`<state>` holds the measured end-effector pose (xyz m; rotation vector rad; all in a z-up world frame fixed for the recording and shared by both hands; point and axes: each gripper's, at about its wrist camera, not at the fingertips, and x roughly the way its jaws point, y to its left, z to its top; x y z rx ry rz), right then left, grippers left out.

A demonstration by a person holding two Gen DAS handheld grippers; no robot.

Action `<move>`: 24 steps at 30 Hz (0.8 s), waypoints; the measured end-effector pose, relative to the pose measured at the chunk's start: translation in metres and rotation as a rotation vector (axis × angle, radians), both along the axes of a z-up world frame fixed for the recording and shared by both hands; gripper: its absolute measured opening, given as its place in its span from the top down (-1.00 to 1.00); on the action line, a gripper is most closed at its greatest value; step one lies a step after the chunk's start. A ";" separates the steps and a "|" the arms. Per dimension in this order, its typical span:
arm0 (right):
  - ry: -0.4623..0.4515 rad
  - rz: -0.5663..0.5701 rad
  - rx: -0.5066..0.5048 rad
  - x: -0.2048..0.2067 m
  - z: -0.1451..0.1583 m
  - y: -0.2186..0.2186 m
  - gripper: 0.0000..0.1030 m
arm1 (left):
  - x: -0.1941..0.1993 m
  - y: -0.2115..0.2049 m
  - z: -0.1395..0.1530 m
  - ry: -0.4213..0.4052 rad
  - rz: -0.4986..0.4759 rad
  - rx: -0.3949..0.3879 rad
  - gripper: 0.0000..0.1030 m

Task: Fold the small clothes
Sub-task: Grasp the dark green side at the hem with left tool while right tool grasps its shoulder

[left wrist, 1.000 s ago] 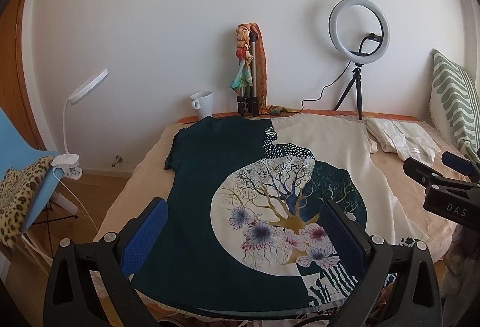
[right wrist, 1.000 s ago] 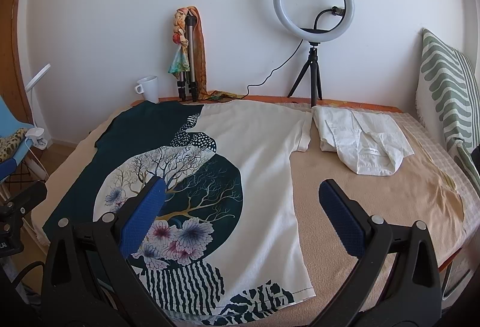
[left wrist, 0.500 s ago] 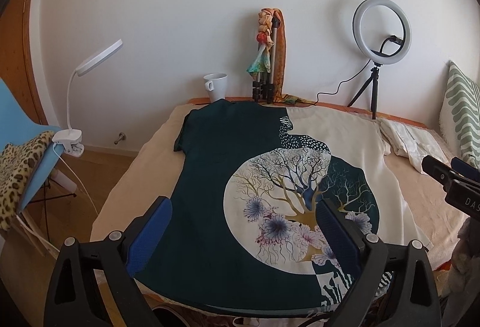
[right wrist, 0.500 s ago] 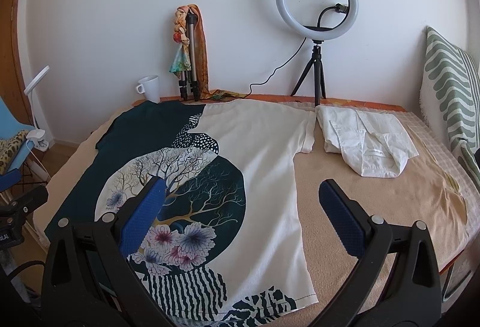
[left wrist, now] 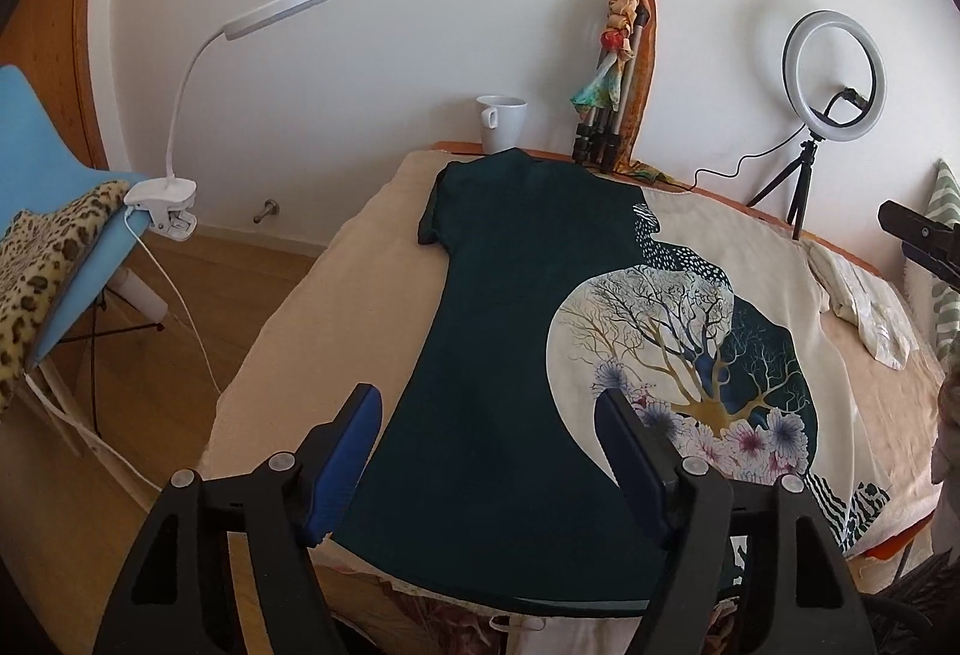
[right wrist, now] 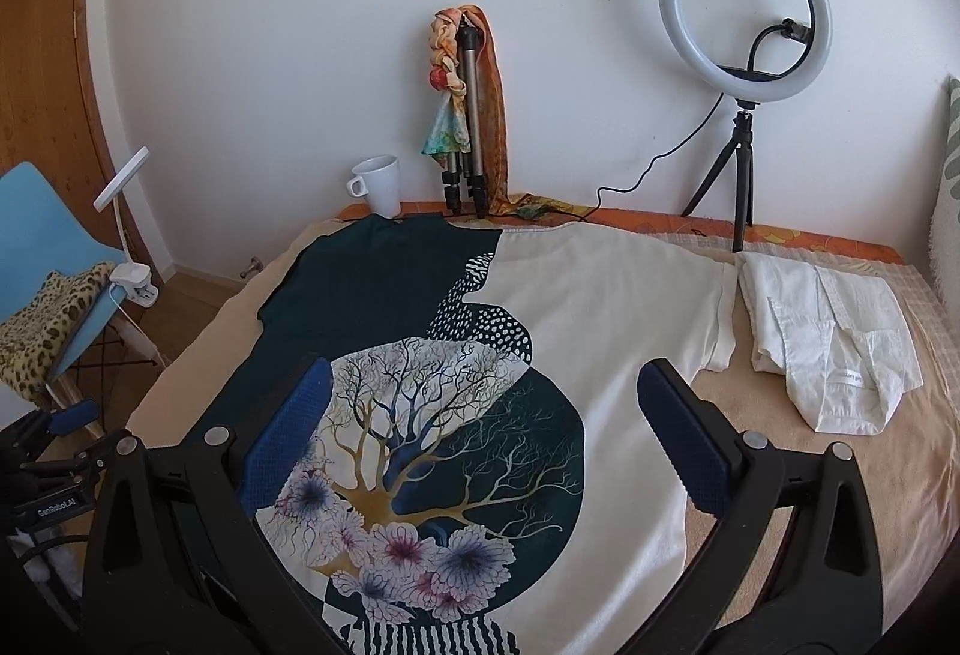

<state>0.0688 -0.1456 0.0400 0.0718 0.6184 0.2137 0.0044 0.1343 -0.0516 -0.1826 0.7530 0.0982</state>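
Note:
A T-shirt (left wrist: 516,355), dark green on its left half and cream on its right with a tree-and-flower print, lies spread flat on the beige bed; it also shows in the right wrist view (right wrist: 540,367). My left gripper (left wrist: 489,418) is open and empty, hovering over the shirt's dark left side near the hem. My right gripper (right wrist: 486,391) is open and empty above the printed middle of the shirt. The right gripper's tip shows at the right edge of the left wrist view (left wrist: 918,235). The left gripper shows at the lower left of the right wrist view (right wrist: 60,439).
A folded white garment (right wrist: 834,337) lies on the bed right of the shirt. A white mug (right wrist: 377,184), a tripod with a scarf (right wrist: 471,114) and a ring light (right wrist: 744,12) stand along the far wall. A blue chair (left wrist: 54,175) with a clip lamp (left wrist: 180,126) stands left of the bed.
The left gripper has swung left and forward over the shirt's dark side. The right gripper has moved forward and left, over the printed middle. Both stay open.

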 end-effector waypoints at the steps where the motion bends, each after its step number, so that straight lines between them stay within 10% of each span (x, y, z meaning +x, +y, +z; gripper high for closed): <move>1: -0.006 0.023 0.015 0.006 0.003 0.003 -1.00 | 0.001 0.004 -0.004 0.019 0.002 -0.007 -0.44; 14: 0.122 0.289 0.087 0.118 0.013 0.074 -1.00 | 0.005 0.038 -0.049 0.170 0.013 -0.224 0.21; 24: 0.339 0.412 0.144 0.220 -0.017 0.182 -0.65 | 0.006 0.056 -0.068 0.211 0.053 -0.263 0.28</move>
